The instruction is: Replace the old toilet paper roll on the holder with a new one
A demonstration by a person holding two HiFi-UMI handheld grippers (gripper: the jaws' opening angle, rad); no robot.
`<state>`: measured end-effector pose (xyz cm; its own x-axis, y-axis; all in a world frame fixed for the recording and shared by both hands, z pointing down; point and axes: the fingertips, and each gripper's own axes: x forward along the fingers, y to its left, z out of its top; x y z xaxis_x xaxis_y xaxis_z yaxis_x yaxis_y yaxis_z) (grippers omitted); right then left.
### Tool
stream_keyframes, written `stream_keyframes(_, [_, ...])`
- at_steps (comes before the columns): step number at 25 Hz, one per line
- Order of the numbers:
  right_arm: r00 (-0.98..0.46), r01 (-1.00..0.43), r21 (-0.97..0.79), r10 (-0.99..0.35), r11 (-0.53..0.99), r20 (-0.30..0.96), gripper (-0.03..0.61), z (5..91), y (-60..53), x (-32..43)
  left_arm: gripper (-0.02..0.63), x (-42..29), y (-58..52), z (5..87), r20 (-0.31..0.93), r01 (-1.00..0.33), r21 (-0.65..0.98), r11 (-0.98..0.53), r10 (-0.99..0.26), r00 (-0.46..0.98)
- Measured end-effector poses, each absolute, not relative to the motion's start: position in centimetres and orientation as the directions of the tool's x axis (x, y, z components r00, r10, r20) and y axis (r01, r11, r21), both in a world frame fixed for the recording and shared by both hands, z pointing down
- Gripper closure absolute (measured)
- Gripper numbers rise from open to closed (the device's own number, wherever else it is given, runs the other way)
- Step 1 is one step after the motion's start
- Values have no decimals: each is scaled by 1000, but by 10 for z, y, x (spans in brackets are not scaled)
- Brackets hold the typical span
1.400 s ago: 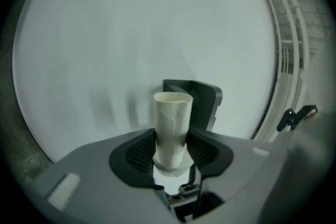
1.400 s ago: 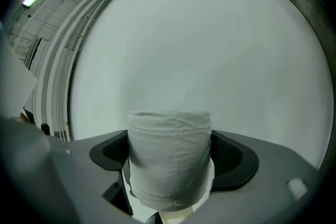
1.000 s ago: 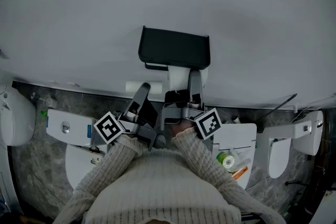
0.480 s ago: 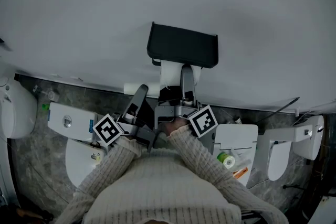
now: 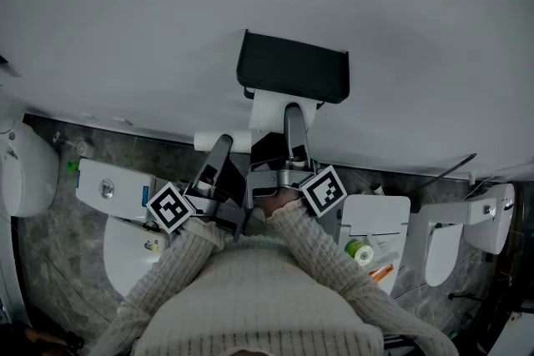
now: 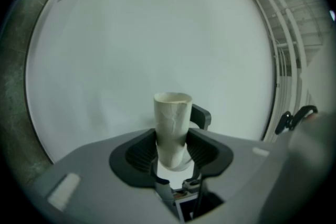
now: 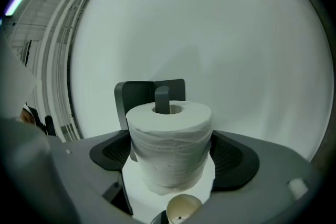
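A dark toilet paper holder (image 5: 292, 67) hangs on the white wall. My right gripper (image 5: 288, 119) is shut on a full white roll (image 5: 269, 108) just under the holder. In the right gripper view the roll (image 7: 169, 147) sits between the jaws of the right gripper (image 7: 170, 161), and the holder's dark arm (image 7: 162, 99) pokes out of its core. My left gripper (image 5: 219, 147) sits lower left, shut on the empty cardboard tube (image 5: 209, 139). In the left gripper view the tube (image 6: 172, 126) stands upright in the left gripper (image 6: 172, 150), facing bare wall.
Below the wall, white toilets and cisterns (image 5: 108, 196) (image 5: 375, 221) stand on a grey stone floor. A green-and-white item (image 5: 360, 253) lies on the right cistern lid. A cardboard tube end (image 7: 183, 209) shows at the bottom of the right gripper view.
The right gripper with the new roll has edged closer up under the holder. The left gripper with the tube has hardly moved.
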<state>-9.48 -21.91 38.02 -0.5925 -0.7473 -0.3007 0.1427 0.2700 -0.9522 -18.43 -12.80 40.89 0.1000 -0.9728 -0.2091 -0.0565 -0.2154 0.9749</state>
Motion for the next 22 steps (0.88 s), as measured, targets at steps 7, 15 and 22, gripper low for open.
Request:
stream_keyframes(7, [-655,135,-954,-698,268,-289,117,384,-204,-94,439,-181,-125,408,-217,-55,973,-224,-970,109])
stream_keyframes(15, [-701,104,-962,-667,252,-250,218,406,-183,-72,439,-167,-121,408,-232,-47,969,-241,-961,154])
stream_keyframes(22, [-757,76,-939,-594,336,-274,405,389,-149,-37,439,-130,-112,391,-310,2,949,-317,-927,213])
